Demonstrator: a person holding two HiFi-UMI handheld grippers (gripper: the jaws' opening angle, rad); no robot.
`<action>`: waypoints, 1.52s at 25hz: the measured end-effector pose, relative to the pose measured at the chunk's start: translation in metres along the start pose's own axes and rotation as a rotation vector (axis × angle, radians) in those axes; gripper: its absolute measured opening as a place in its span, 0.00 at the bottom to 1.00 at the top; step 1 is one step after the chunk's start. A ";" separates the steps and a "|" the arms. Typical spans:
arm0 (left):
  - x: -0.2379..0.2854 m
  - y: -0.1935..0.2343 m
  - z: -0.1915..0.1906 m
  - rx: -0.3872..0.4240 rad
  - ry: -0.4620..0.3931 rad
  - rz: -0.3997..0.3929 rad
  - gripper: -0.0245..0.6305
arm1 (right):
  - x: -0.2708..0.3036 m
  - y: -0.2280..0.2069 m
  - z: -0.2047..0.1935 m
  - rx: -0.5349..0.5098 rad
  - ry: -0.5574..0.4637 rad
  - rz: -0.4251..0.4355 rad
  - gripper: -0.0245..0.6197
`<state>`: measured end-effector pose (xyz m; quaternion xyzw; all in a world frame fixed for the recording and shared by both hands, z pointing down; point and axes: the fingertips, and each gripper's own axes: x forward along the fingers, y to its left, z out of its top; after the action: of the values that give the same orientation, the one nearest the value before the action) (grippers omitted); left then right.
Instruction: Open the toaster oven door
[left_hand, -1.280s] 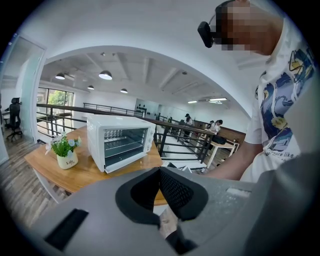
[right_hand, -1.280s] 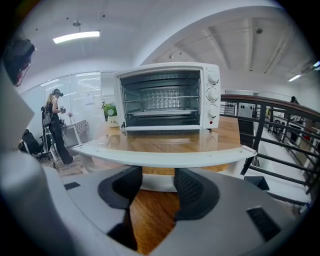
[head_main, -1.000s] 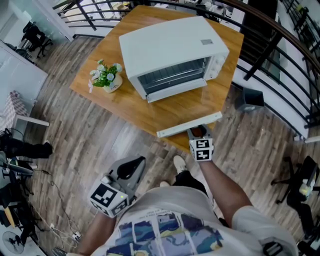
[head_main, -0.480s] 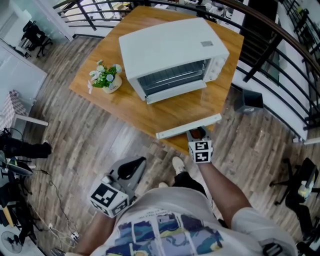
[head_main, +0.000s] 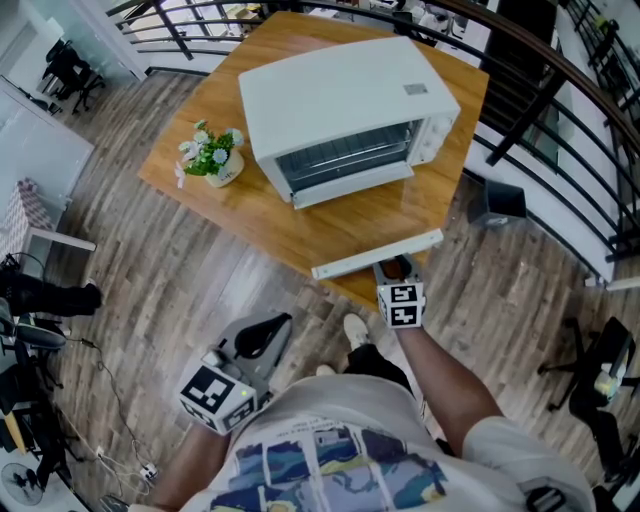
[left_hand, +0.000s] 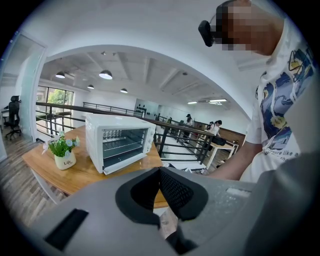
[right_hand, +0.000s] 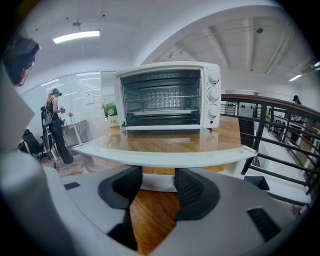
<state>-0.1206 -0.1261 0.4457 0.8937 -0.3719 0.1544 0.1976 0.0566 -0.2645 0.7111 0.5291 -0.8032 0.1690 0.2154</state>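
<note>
The white toaster oven (head_main: 345, 100) stands on the wooden table (head_main: 290, 225), its glass door folded down flat toward me. The door's white handle bar (head_main: 378, 253) runs along the table's near edge. My right gripper (head_main: 398, 268) sits just under and behind that bar, open; in the right gripper view the handle bar (right_hand: 165, 157) crosses right above the gripper (right_hand: 152, 187), whose pads stand apart and press on nothing. My left gripper (head_main: 262, 335) hangs low by my body, well short of the table, shut and empty (left_hand: 160, 172). The oven (left_hand: 117, 145) shows beyond it.
A small pot of flowers (head_main: 215, 155) stands on the table left of the oven. A black metal railing (head_main: 560, 110) runs behind and to the right. A dark box (head_main: 498, 198) sits on the floor by the table's right corner. Someone stands far off (right_hand: 54, 125).
</note>
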 end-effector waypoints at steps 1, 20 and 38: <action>0.000 0.000 0.000 -0.001 -0.001 -0.001 0.04 | 0.000 0.000 0.000 0.000 0.000 -0.001 0.35; 0.006 0.005 -0.002 -0.015 -0.002 -0.006 0.04 | 0.002 0.000 0.000 0.002 -0.004 0.000 0.35; 0.009 0.003 -0.001 -0.017 0.001 -0.010 0.04 | 0.003 -0.002 -0.001 -0.001 -0.007 -0.002 0.35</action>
<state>-0.1169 -0.1331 0.4512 0.8938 -0.3687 0.1508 0.2061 0.0579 -0.2666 0.7138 0.5303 -0.8035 0.1668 0.2131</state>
